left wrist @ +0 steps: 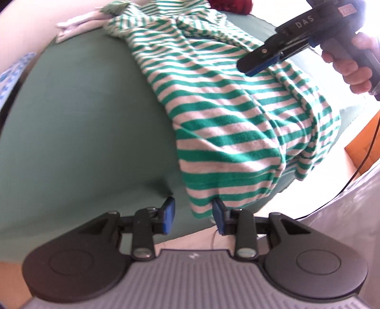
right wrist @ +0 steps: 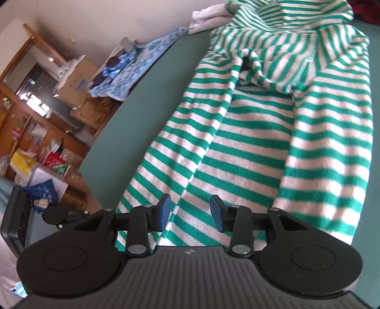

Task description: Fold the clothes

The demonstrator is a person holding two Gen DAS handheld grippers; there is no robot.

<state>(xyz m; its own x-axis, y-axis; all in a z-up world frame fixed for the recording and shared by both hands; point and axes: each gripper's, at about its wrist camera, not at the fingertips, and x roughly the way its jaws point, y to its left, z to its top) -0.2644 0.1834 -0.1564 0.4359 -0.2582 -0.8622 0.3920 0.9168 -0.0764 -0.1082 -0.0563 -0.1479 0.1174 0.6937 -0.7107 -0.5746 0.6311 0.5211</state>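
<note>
A green-and-white striped garment point(left wrist: 220, 114) lies rumpled on a green bed sheet point(left wrist: 83, 123); it fills the right wrist view point(right wrist: 261, 133) too. My left gripper point(left wrist: 193, 215) is open at the garment's near hem corner, the cloth's edge hanging between its blue pads point(left wrist: 169, 211). My right gripper point(right wrist: 190, 211) is open just above the striped cloth, holding nothing. It also shows from the side in the left wrist view point(left wrist: 261, 63), over the garment's right part, held by a hand point(left wrist: 351, 69).
White cloth point(left wrist: 76, 25) lies at the bed's far edge, dark red fabric point(left wrist: 230, 6) beyond it. A blue-patterned cloth point(right wrist: 142, 61), cardboard boxes point(right wrist: 78, 78) and cluttered wooden shelves point(right wrist: 28, 133) stand left of the bed. A black cable point(left wrist: 365, 161) hangs at the right.
</note>
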